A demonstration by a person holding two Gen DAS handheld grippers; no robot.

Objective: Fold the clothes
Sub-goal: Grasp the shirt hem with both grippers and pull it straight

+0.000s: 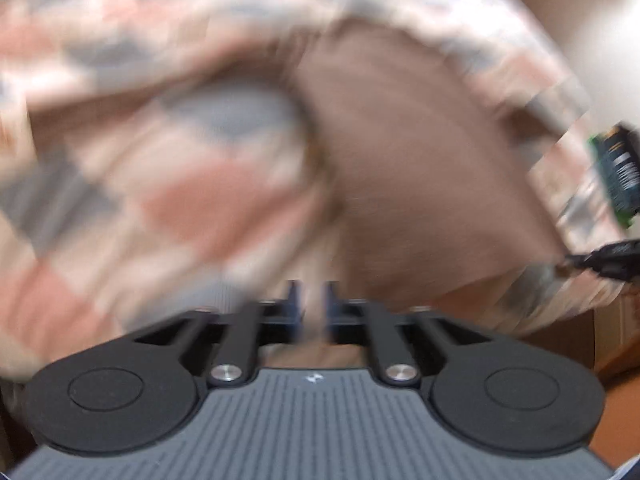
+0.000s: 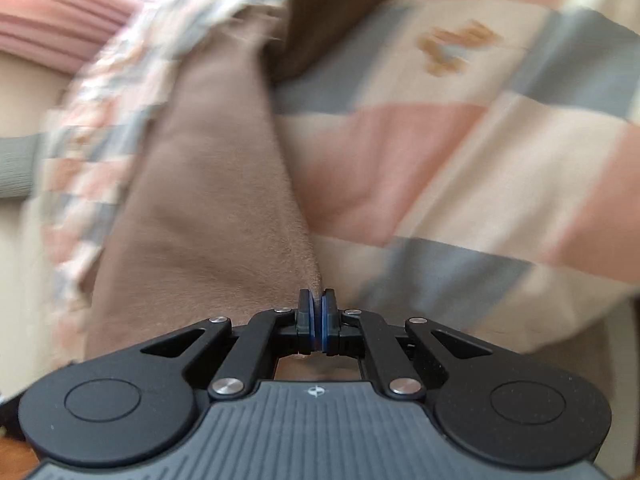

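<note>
A brown garment (image 1: 420,168) lies spread on a bed with a pink, grey and cream patchwork cover (image 1: 180,200); this view is heavily blurred. My left gripper (image 1: 312,304) points down at the cover just left of the garment's edge. Its jaws stand a narrow gap apart, and I see no cloth pinched between them. In the right wrist view my right gripper (image 2: 318,304) is shut on a raised fold of the brown garment (image 2: 208,200), which runs away from the pads across the patchwork cover (image 2: 460,152). The right gripper's tip (image 1: 600,264) also shows in the left view, at the garment's corner.
A dark green and black object (image 1: 616,176) lies near the bed's right edge. Pink ribbed fabric (image 2: 48,20) and a grey-green cloth (image 2: 16,164) lie beyond the bed at the left. Brown floor (image 1: 616,420) shows past the bed's edge.
</note>
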